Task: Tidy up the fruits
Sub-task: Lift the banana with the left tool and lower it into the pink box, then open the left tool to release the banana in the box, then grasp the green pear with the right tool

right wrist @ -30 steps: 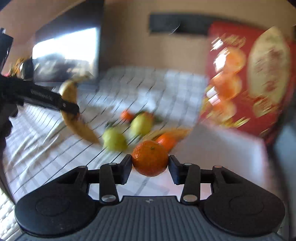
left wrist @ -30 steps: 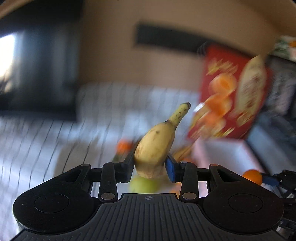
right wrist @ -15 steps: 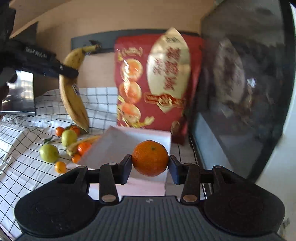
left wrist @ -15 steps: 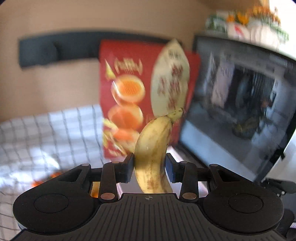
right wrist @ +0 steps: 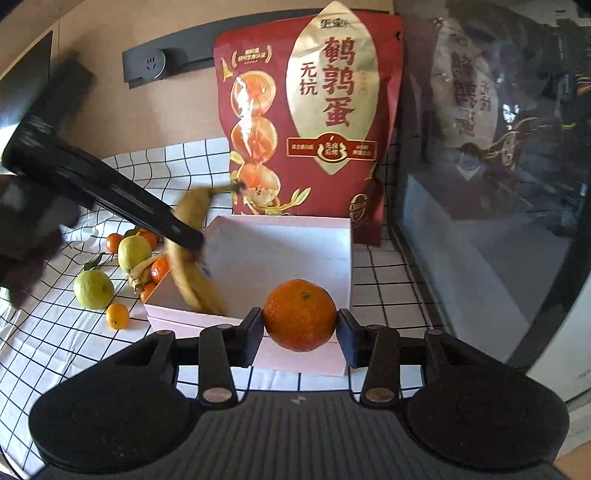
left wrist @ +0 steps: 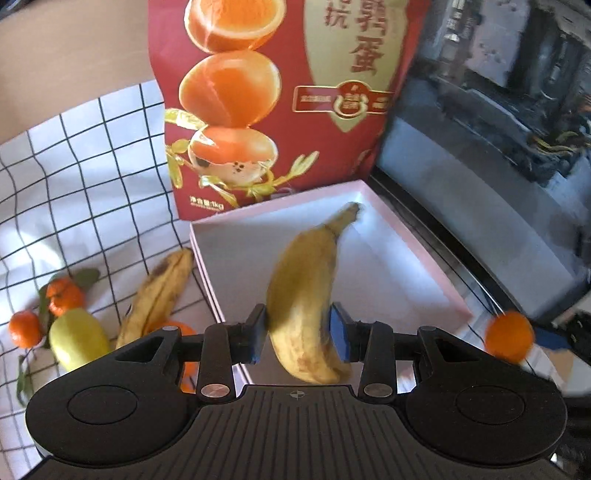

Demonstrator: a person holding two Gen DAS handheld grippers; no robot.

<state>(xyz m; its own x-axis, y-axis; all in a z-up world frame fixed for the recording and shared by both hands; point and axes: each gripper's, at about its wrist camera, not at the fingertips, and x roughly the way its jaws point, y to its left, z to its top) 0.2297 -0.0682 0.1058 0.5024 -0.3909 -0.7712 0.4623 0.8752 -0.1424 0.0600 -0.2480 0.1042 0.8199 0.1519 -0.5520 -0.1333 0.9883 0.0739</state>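
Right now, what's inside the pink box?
Nothing rests in the pink box yet; its floor looks bare. The banana in the left gripper hangs over it, hiding part of the floor.

**Checked cloth, tan wall, dark glass**

A white tablecloth (right wrist: 192, 162) with a thin black grid covers the table, rumpled at the left; behind it rises a plain tan wall (right wrist: 110, 33) carrying a dark grey strip (right wrist: 177, 61) with a socket (right wrist: 149, 63); to the right stands a dark glass panel (right wrist: 491, 177), reflecting the room dimly; bright light falls across the cloth.
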